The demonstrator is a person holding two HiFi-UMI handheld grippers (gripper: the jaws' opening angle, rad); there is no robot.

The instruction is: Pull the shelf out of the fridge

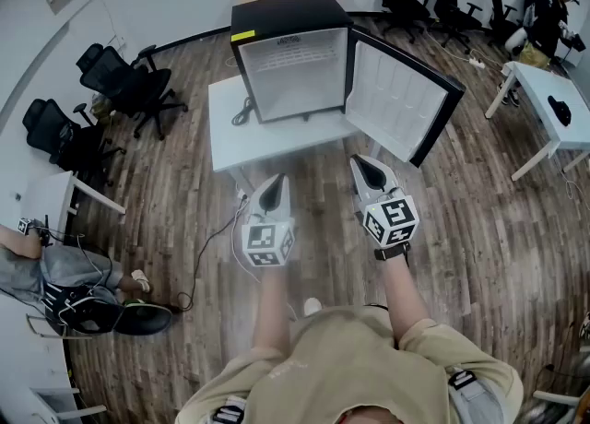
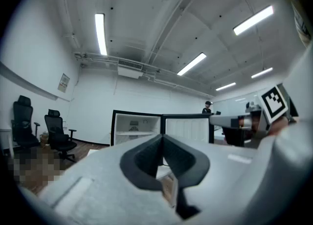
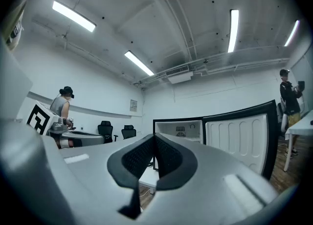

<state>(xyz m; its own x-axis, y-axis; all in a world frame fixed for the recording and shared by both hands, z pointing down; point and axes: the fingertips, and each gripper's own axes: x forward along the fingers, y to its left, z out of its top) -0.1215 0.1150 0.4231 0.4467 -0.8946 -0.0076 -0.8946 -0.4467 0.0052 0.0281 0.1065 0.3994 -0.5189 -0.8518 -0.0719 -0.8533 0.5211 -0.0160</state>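
A small black fridge [image 1: 290, 67] stands on a white table [image 1: 230, 141], its door [image 1: 398, 100] swung open to the right. Inside, a white shelf [image 2: 134, 133] crosses the pale interior; the fridge [image 3: 178, 132] also shows in the right gripper view. Both grippers hang in the air in front of the table, well short of the fridge. My left gripper [image 1: 273, 192] is shut with nothing between its dark pads [image 2: 146, 158]. My right gripper [image 1: 371, 173] is shut and empty too, its pads [image 3: 139, 158] pressed together.
A black cable [image 1: 244, 111] lies on the table left of the fridge. Office chairs [image 1: 129, 86] stand at the left, more at the back right. Another white table [image 1: 553, 109] and a person [image 1: 548, 12] are at the far right. A person sits low at the left [image 1: 55, 275].
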